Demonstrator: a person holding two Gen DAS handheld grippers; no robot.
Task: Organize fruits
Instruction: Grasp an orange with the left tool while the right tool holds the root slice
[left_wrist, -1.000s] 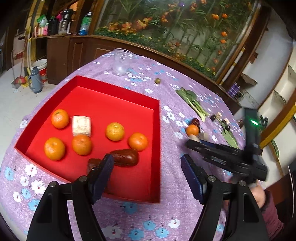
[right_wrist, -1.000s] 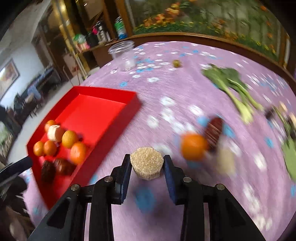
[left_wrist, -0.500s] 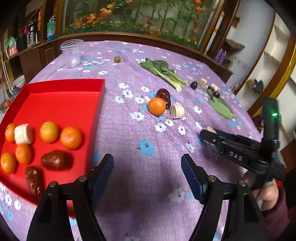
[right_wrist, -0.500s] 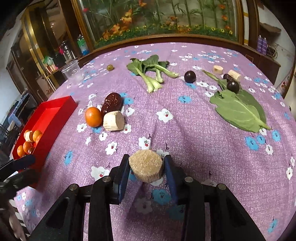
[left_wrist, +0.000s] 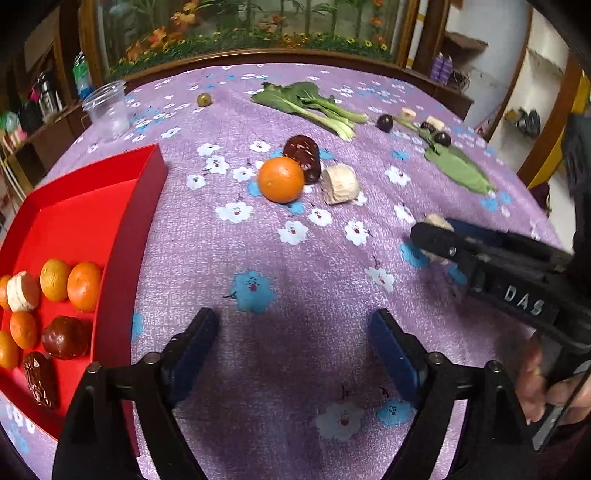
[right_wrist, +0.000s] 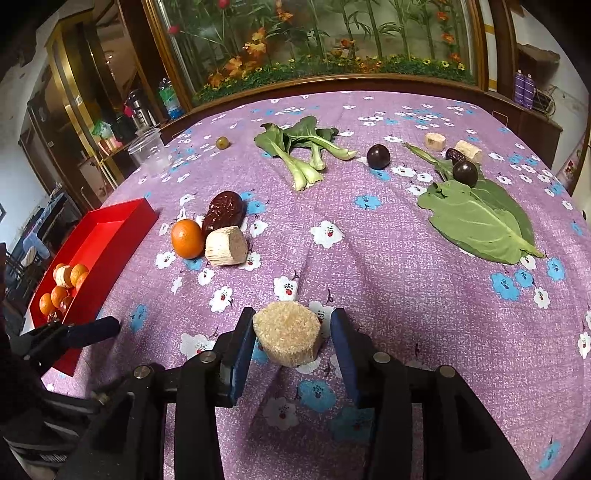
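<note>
A round table under a purple flowered cloth (left_wrist: 280, 258) fills the left wrist view; the left gripper (left_wrist: 293, 341) hangs above bare cloth, its jaws opening wide with nothing between them. A red rectangular tray (left_wrist: 122, 229) at the left holds oranges and dark fruits. In the right wrist view, the right gripper (right_wrist: 291, 338) is opening around a tan fibrous cylindrical chunk (right_wrist: 286, 332) resting on the cloth, the right pad clearly apart from it. A loose round orange (right_wrist: 186, 238) lies near the tray.

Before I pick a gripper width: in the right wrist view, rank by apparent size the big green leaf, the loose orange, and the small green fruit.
1. big green leaf
2. loose orange
3. small green fruit, though it lies farther from the camera, which shrinks it.
</note>
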